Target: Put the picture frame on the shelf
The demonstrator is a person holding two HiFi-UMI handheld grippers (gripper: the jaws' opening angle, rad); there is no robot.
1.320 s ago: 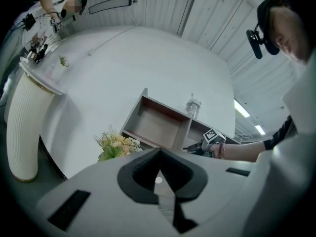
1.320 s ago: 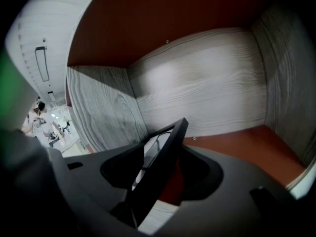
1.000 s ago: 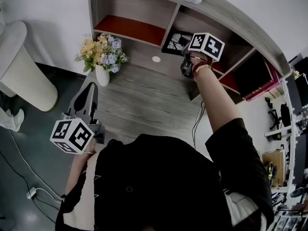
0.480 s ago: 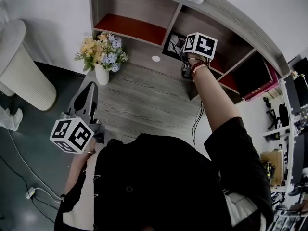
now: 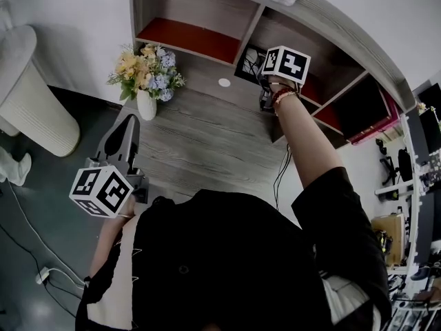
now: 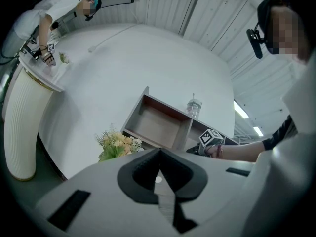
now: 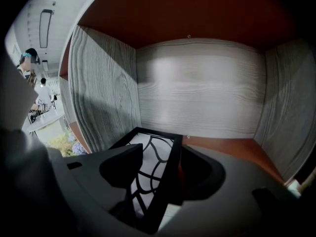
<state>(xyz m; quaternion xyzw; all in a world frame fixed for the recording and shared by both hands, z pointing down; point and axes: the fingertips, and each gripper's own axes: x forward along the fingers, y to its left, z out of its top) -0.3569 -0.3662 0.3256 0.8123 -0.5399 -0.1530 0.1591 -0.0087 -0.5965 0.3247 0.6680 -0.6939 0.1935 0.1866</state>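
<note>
Inside the shelf [image 5: 249,29], in the second compartment from the left and close to its left wall: the picture frame [image 7: 148,167], gripped on its black edge by the right gripper [image 5: 262,81], with the jaws closed upon it. Cannot tell whether the far edge of the frame already rests on the red floor of the compartment. Judged as the placing step, probably near its end.

To do it well:
- Lower slowly until the far edge meets the floor.
- Keep clear of the left wall.
- Lean the frame back a little so that it can stand, and only then open the jaws.
- Pull straight back toward the near side, without catching the black edge.
- Beware of a likely tip forward if released while too much tilted.

At the near left edge of the table [image 5: 207,143]: the left gripper [image 5: 128,126], jaws pressed together, holding nothing. Better to leave it there, away from the flowers [image 5: 147,71] just beyond it.

Compared with one second ago: right gripper a little more to the left and closer to the shelf, with almost no change since half a second ago. Left gripper shifted only slightly, toward the near left. Frame in the same compartment as before.
</note>
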